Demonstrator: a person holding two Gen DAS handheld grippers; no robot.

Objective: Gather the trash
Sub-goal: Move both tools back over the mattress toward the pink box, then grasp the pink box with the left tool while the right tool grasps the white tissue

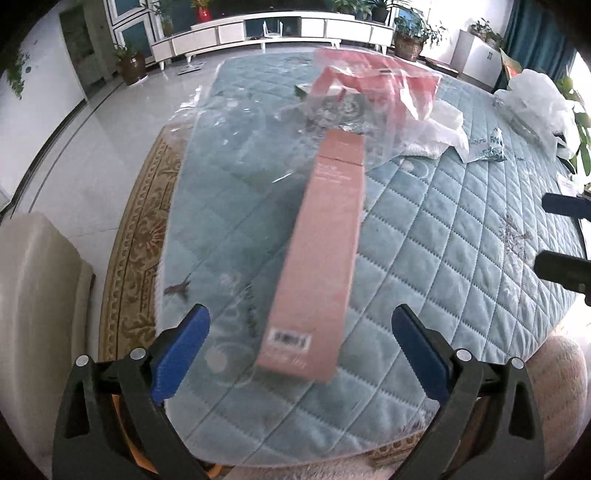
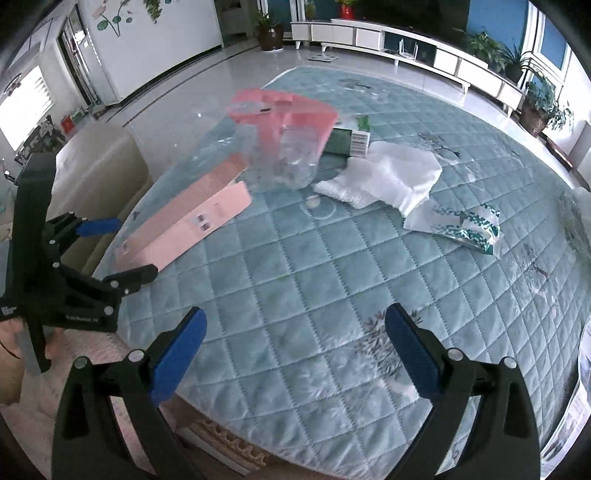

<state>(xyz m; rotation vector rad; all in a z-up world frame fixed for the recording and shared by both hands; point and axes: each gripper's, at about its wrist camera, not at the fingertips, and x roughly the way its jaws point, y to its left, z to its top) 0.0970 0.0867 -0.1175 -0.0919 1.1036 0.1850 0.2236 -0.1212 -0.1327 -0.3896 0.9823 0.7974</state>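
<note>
A long pink box (image 1: 321, 254) lies on the quilted teal table cover (image 1: 461, 229), its near end between my open left gripper's (image 1: 301, 325) fingers, untouched. It also shows in the right wrist view (image 2: 184, 218). Beyond it lies a clear plastic bag with red print (image 1: 369, 92), also seen in the right wrist view (image 2: 284, 125). Crumpled white paper (image 2: 388, 177), a dark green box (image 2: 343, 142) and a green-patterned wrapper (image 2: 469, 227) lie farther right. My right gripper (image 2: 295, 325) is open and empty over bare cover. The left gripper (image 2: 107, 251) shows at its left.
A cream sofa (image 1: 33, 295) stands left of the table, on a patterned rug (image 1: 136, 236). A white plastic bag (image 1: 535, 103) sits at the table's far right. A white TV cabinet (image 1: 273, 33) and potted plants line the far wall.
</note>
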